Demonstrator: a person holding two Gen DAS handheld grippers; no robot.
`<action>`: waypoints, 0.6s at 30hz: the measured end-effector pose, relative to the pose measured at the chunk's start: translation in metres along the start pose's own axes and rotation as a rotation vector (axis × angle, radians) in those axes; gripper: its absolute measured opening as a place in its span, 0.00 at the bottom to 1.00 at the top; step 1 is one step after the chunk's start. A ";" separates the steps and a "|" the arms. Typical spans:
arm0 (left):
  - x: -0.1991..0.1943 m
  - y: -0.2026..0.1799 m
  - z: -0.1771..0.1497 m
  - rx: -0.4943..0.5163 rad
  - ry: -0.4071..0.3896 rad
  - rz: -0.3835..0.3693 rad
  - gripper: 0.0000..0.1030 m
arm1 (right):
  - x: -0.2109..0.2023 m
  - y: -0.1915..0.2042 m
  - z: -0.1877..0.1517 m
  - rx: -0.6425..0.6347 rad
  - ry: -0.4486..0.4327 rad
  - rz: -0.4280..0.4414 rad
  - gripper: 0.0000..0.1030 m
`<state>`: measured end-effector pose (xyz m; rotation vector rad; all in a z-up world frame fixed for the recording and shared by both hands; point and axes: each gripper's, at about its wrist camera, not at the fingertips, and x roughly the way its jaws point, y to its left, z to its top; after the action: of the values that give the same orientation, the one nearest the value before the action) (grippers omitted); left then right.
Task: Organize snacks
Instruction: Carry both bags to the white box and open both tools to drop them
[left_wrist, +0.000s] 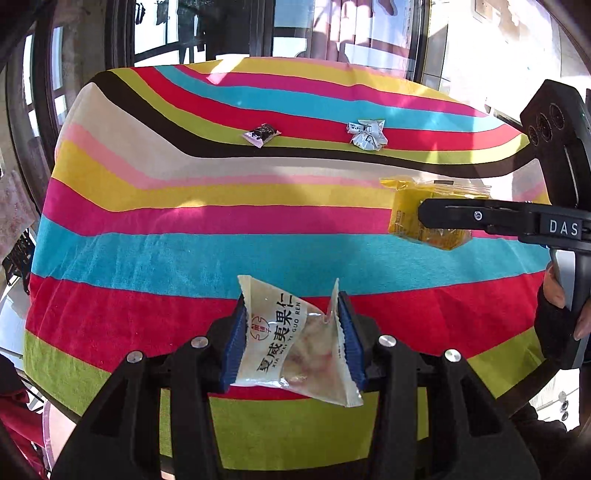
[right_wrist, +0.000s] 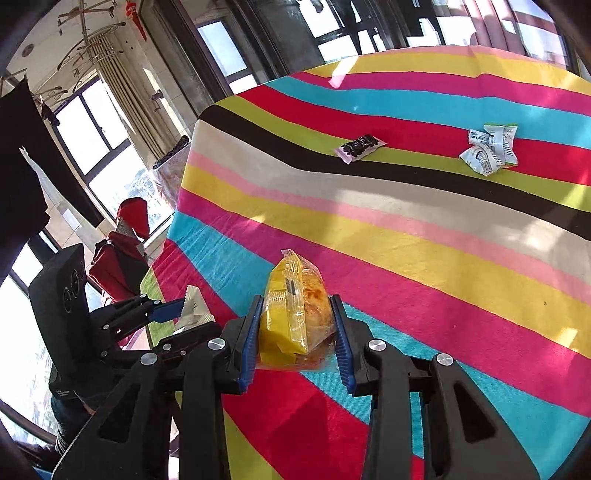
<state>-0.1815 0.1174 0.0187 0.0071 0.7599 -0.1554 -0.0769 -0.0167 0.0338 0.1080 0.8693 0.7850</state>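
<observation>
- The striped cloth (left_wrist: 155, 254) covers the whole table and serves as the landmark here; its bands run brown, cream, pink, yellow, magenta, blue, red and green.
- At the near edge of the cloth, over the red and green bands, the left gripper (left_wrist: 291, 332) holds a white packet (left_wrist: 291, 343) with black Chinese lettering. Its blue-padded jaws pinch the packet from both sides, and the wrapper is crumpled between them with its corners sticking up.
- From the right wrist camera, the same left gripper (right_wrist: 173, 314) shows at the cloth's left edge, with the white packet (right_wrist: 194, 308) poking out between its fingers.
- Far across the cloth, on the green band beside the brown one, lies a small dark candy (left_wrist: 261, 134) with pale pink wrapper ends. It lies flat and touches nothing else.
- To the right of it on the same far bands sit two small white-and-green packets (left_wrist: 366, 134), touching each other, well apart from the dark candy.
- On the right side of the cloth, over the magenta and blue bands, the right gripper (right_wrist: 298, 328) clamps a yellow packet (right_wrist: 295, 317) in clear film. Its jaws press on the packet's two sides, and the packet stands upright between the blue pads.
- From the left wrist camera, that yellow packet (left_wrist: 406, 218) is partly hidden behind a black finger (left_wrist: 465, 216).
</observation>
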 end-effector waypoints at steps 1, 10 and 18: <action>-0.006 0.007 -0.003 -0.023 -0.011 0.000 0.45 | 0.004 0.010 0.000 -0.020 0.006 0.007 0.35; -0.050 0.066 -0.041 -0.220 -0.065 -0.002 0.44 | 0.045 0.080 -0.008 -0.141 0.097 0.090 0.35; -0.094 0.115 -0.097 -0.362 -0.034 0.140 0.45 | 0.073 0.152 -0.027 -0.285 0.178 0.205 0.35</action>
<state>-0.2989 0.2502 0.0072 -0.2850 0.7421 0.1167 -0.1553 0.1348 0.0281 -0.1280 0.9137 1.1155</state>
